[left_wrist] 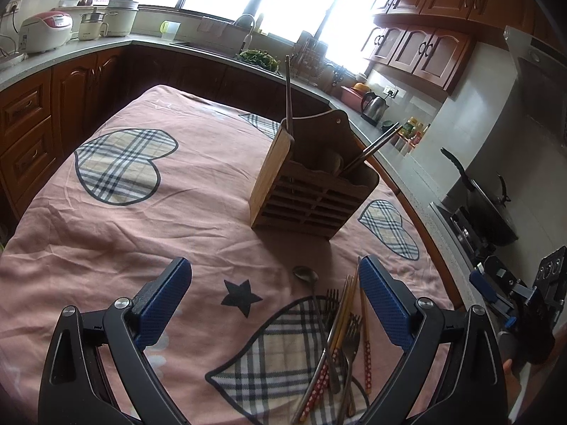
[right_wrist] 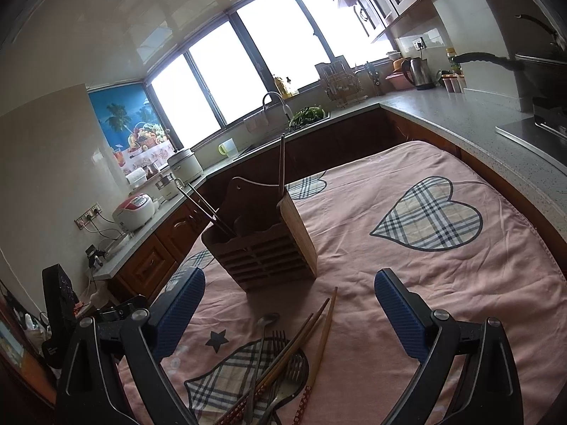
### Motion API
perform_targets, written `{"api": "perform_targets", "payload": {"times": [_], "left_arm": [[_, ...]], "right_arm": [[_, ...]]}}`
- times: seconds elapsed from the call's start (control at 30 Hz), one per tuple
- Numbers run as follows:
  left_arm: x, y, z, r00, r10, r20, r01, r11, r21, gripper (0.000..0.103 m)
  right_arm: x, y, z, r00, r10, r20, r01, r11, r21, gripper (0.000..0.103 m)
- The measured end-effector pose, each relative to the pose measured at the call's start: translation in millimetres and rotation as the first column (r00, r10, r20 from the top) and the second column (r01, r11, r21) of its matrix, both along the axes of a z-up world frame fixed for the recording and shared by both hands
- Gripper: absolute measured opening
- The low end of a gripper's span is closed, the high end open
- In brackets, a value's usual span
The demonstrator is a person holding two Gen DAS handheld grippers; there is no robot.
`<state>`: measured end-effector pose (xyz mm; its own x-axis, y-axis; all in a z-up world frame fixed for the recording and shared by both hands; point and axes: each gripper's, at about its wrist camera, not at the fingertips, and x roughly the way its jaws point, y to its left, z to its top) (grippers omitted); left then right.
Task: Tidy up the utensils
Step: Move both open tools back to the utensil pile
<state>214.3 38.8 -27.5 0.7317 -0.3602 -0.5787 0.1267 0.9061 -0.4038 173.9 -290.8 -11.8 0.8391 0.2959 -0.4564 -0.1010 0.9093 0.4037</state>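
Wooden utensil holder (left_wrist: 312,180) stands upright near the middle of the table, on a pink tablecloth (left_wrist: 117,233) printed with plaid hearts. A dark chopstick pair (left_wrist: 288,95) rises from one end compartment, and a second pair (left_wrist: 375,147) leans out of the opposite end.

Loose utensils lie in a heap on the cloth, in front of the holder and apart from it: a metal spoon (left_wrist: 306,274), forks (left_wrist: 349,340) and several chopsticks (left_wrist: 365,333), some with red dotted ends.

Left gripper (left_wrist: 274,295): jaws spread wide, nothing between the blue pads, held above the cloth with the heap just inside its right finger.

Right gripper (right_wrist: 288,308): jaws likewise spread wide and holding nothing, positioned above the heap, which lies between its fingers.

Kitchen counter (right_wrist: 443,113) runs along the table's far sides.
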Motion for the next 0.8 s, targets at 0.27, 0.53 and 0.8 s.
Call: {"api": "perform_targets", "payload": {"times": [0.27, 0.53, 0.8], "left_arm": [[-12, -9, -19, 0.998, -0.034, -0.058, 0.035, 0.999, 0.024, 0.097], [-9, -21, -25, 0.994, -0.065, -0.09, 0.071, 0.996, 0.062, 0.097], [-2, -33, -33, 0.988, -0.1, -0.118, 0.111, 0.99, 0.09, 0.097]], "right_arm": [[-17, -7, -20, 0.998, -0.025, -0.063, 0.024, 1.0, -0.01, 0.098], [-17, -9, -34, 0.994, -0.033, -0.107, 0.032, 0.999, -0.014, 0.097], [-10, -7, -44, 0.991, -0.025, -0.134, 0.024, 1.0, -0.012, 0.097]]}}
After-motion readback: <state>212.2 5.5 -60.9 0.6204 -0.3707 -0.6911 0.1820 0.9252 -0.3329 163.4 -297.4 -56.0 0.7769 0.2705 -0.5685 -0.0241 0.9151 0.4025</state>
